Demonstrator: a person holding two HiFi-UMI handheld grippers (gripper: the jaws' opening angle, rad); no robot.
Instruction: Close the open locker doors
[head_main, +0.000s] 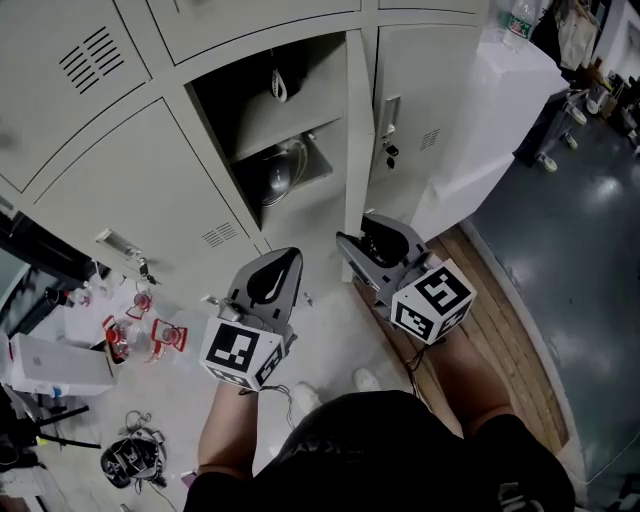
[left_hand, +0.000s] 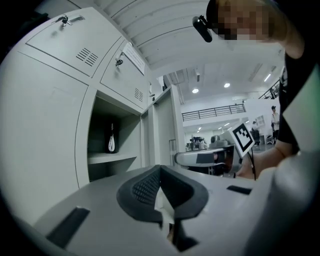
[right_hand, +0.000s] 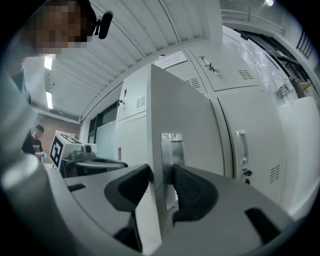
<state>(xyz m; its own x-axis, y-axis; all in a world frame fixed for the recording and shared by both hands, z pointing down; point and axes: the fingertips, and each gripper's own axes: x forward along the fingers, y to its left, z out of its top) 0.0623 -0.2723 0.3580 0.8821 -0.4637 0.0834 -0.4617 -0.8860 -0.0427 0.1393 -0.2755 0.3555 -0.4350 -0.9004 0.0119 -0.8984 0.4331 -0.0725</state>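
1. Landmark: the open rectangular compartment (head_main: 262, 120) (left_hand: 112, 135) in the bank of pale grey metal lockers (head_main: 120, 180). Divided by one flat shelf into an upper and a lower section.
2. In the upper section of that compartment: a small dark object with a white patch (head_main: 278, 85) (left_hand: 111, 140), too small to name.
3. In the lower section: a shiny rounded metal object (head_main: 275, 178). Bowl or helmet, impossible to tell.
4. At the right side of the compartment: its pale grey metal locker door (head_main: 352, 150) (right_hand: 185, 115). Stands straight out from the lockers, edge-on in the head view. Carries a bright metal latch plate (right_hand: 171, 165) on its free edge.
5. At the right gripper (head_main: 372, 238) (right_hand: 162, 175): jaws clenched on the free edge of that door, out in front of the compartment. One dark ribbed pad against each face, with the latch plate under one of them.
6. At the left gripper (head_main: 283, 262) (left_hand: 160, 172): jaws pressed fully together with nothing between them. Points at the compartment from just left of the door, clear of the lockers.
7. Right of the compartment, beyond the door: a closed locker with an upright metal handle (head_main: 391, 112) (right_hand: 241, 147) and a key in its lock (head_main: 390, 152) (right_hand: 245, 172). Contents hidden.
8. Left of the compartment: more closed lockers with louvred vents (head_main: 92, 58). Contents hidden.
9. On the floor, left of and below the compartment in the head view: a flat white box (head_main: 50, 365), closed, contents hidden.
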